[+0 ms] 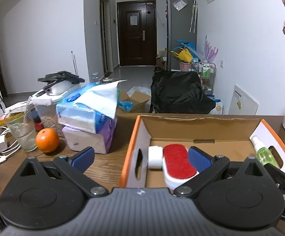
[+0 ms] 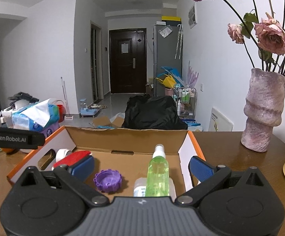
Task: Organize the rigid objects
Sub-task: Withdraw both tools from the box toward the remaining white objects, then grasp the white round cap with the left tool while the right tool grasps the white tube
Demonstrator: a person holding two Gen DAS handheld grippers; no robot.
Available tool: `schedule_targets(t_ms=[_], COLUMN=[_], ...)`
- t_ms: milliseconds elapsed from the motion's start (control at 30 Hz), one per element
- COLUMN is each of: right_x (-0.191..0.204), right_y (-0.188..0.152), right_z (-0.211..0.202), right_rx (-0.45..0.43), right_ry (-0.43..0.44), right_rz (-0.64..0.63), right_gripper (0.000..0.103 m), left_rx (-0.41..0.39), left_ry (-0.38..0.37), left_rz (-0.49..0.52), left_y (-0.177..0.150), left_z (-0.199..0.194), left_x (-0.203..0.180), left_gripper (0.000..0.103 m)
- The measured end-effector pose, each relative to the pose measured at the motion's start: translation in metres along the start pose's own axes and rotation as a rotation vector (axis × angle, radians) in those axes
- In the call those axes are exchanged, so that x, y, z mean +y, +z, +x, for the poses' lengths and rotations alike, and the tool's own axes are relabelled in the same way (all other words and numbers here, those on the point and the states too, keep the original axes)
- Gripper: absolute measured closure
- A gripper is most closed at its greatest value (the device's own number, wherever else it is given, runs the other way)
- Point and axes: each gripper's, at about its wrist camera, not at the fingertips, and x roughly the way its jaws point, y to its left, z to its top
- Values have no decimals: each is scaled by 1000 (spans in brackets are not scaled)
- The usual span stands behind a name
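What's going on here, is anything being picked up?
Nothing is held right now. A person holds both hand-held grippers open over a cardboard box on a wooden table. The left hand-held gripper straddles the box's left wall, near a red brush and a white roll. The right hand-held gripper faces a green spray bottle lying on a white bottle, beside a purple cap. All five objects already sit in the box.

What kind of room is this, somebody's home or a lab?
Most likely a lived-in flat: a dark front door at the end of a hallway, a fridge beside it, and a vase of dried roses on the wooden table.
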Motion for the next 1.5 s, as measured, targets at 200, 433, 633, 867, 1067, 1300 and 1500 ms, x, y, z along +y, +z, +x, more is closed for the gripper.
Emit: schedule_targets(t_ms=[200, 433, 633, 867, 1067, 1300, 1500], right_x=[6, 13, 18, 25, 41, 58, 68], right_y=[-7, -21, -29, -43, -56, -65, -78], right_z=[-14, -34, -49, -64, -75, -86, -91], right_rx=[3, 7, 11, 32, 40, 55, 87], right_ry=[16, 30, 27, 26, 25, 32, 22], right_rz=[-19, -33, -40, -36, -67, -66, -62], right_gripper=[0, 0, 0, 0, 0, 0, 1], left_rx=[9, 23, 42, 79, 97, 112, 144], left_ry=[10, 19, 11, -6, -39, -72, -114], left_rz=[11, 46, 59, 76, 105, 132, 173], left_y=[-10, -29, -45, -65, -81, -96, -114], left_z=[-9, -23, -33, -40, -51, -64, -70], left_x=[15, 30, 47, 59, 64, 71, 72], left_gripper=[0, 0, 0, 0, 0, 0, 0])
